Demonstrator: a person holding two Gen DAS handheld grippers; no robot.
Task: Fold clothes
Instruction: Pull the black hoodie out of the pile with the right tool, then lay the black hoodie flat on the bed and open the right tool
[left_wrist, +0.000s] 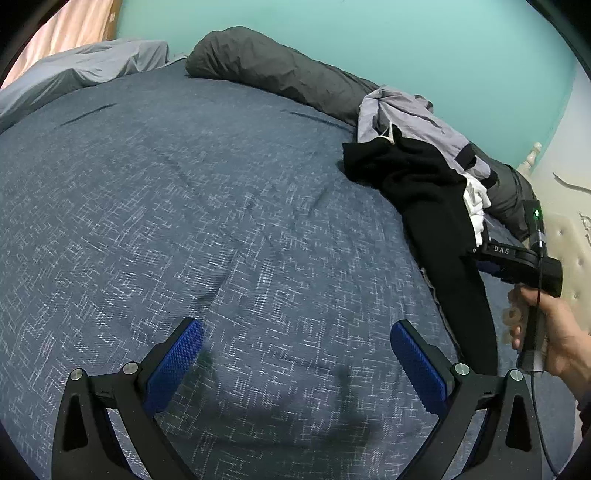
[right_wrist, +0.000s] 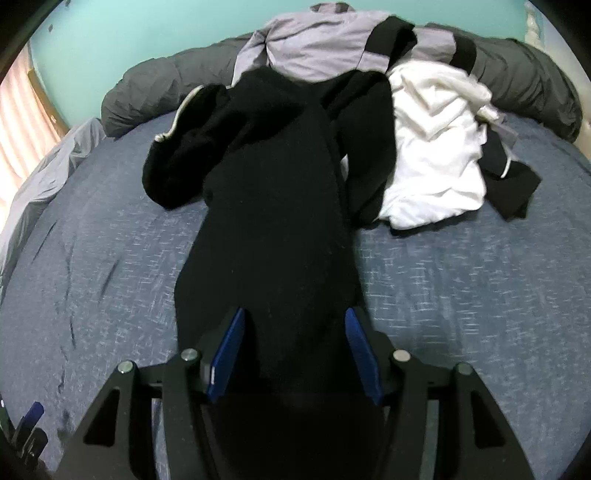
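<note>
Left wrist view
- Left gripper (left_wrist: 297, 354): jaws wide apart, nothing between them, hovering over the blue patterned bedspread (left_wrist: 184, 206).
- Black garment (left_wrist: 432, 206): stretched in a long strip from the clothes pile at the right edge of the bed toward the right gripper.
- Right gripper (left_wrist: 517, 262): seen side-on, held in the person's right hand (left_wrist: 546, 332); the garment runs up to it.
- Grey-lilac jacket (left_wrist: 413, 118) and white garment (left_wrist: 476, 203): heaped behind the black one, against a rolled dark grey duvet (left_wrist: 280, 70).
- Teal wall (left_wrist: 443, 55) behind.

Right wrist view
- Right gripper (right_wrist: 295, 354): 2 blue pads partly closed with the black garment (right_wrist: 273, 221) bunched between them; cloth fills the gap.
- White garment (right_wrist: 436, 155): crumpled just right of the black one, touching it.
- Grey-lilac jacket (right_wrist: 317, 48): farthest back, on the duvet (right_wrist: 147, 92).
</note>
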